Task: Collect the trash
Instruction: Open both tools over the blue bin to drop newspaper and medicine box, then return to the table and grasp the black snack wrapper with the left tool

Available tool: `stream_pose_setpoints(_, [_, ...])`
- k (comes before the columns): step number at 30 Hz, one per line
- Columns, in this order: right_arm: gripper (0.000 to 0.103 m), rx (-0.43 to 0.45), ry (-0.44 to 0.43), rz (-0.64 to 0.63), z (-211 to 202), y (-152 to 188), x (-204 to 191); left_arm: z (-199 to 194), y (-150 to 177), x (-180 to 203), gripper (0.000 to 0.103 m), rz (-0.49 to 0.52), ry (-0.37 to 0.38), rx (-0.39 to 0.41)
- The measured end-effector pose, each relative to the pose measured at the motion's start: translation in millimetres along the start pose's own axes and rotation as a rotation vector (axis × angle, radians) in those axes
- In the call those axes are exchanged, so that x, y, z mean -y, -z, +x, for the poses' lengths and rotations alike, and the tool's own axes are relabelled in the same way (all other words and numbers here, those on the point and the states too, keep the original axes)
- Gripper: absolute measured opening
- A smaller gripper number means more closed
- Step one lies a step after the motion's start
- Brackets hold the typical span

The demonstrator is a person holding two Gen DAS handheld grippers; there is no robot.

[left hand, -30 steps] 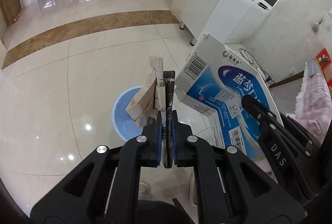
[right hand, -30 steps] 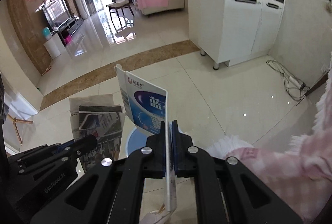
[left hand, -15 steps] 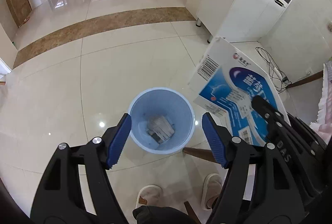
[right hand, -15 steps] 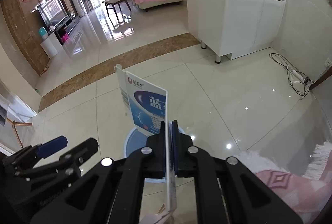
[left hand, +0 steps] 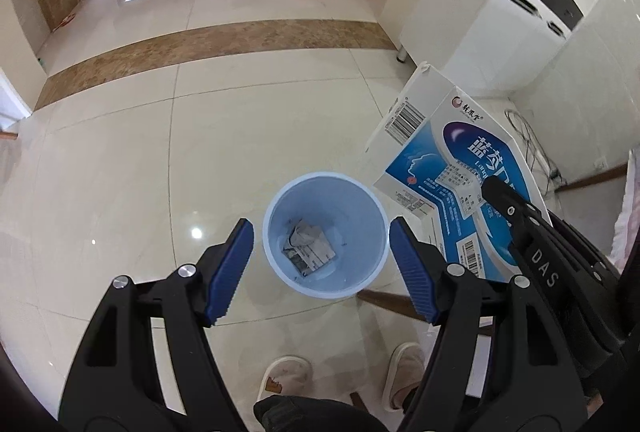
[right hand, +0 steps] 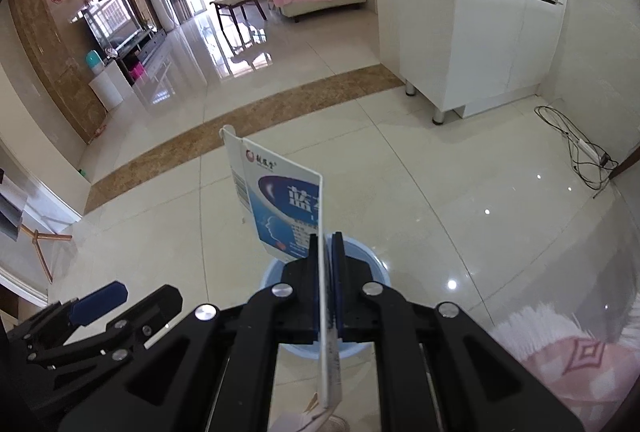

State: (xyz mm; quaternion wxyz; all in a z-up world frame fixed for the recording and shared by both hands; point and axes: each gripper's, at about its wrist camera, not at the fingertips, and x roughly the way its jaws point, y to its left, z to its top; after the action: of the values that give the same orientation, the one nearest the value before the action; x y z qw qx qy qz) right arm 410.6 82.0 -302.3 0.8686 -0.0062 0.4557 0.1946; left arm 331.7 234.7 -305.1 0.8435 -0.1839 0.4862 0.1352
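Observation:
A light blue trash bin (left hand: 326,288) stands on the tiled floor below me. A folded newspaper (left hand: 308,247) lies at its bottom. My left gripper (left hand: 320,264) is open and empty, directly above the bin. My right gripper (right hand: 326,256) is shut on a flattened blue-and-white carton (right hand: 280,203), held upright above the bin's rim (right hand: 376,268). In the left wrist view the carton (left hand: 448,167) hangs just right of the bin, with the right gripper's fingers (left hand: 516,216) clamped on it.
A white cabinet (right hand: 496,31) stands on legs at the right. A cable (right hand: 576,147) lies by the wall. A pink fringed blanket (right hand: 568,356) is at the lower right. My slippered feet (left hand: 400,372) stand near the bin. A wooden stand (right hand: 44,244) is at the left.
My left gripper opened and the folded newspaper dropped into the bin. The right gripper kept hold of the carton and stayed above the bin.

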Motion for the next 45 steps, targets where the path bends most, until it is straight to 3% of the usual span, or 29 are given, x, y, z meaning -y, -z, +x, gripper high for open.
stream_pose_setpoints(2, [0.014, 0.047, -0.027, 0.009, -2, -6, -3, -5, -4, -4, 0.075, -0.024, -0.009, 0.027])
stream_pose_setpoints(3, [0.036, 0.068, -0.032, 0.014, -2, -9, -4, -6, -5, -7, 0.075, -0.028, -0.015, 0.032])
stream_pose_setpoints(5, [0.052, 0.062, -0.037, 0.022, 0, -11, -3, -9, -8, -8, 0.075, -0.026, -0.026, 0.034])
stream_pose_setpoints(11, [0.052, 0.073, -0.049, 0.029, -19, -11, -3, -27, -8, -2, 0.075, -0.016, -0.015, 0.060])
stream_pose_setpoints(15, [0.056, 0.118, -0.025, 0.033, -52, -8, -2, -55, -8, 10, 0.075, 0.012, -0.006, 0.113])
stream_pose_setpoints(26, [0.064, 0.338, 0.047, 0.081, -203, 3, 31, -164, 11, 67, 0.076, 0.106, 0.124, 0.294])
stream_pose_setpoints(35, [0.069, 0.490, 0.214, 0.183, -332, 60, 91, -239, 76, 150, 0.078, 0.294, 0.285, 0.361])
stream_pose_setpoints(45, [0.070, 0.534, 0.415, 0.365, -413, 152, 187, -263, 157, 256, 0.078, 0.541, 0.414, 0.305])
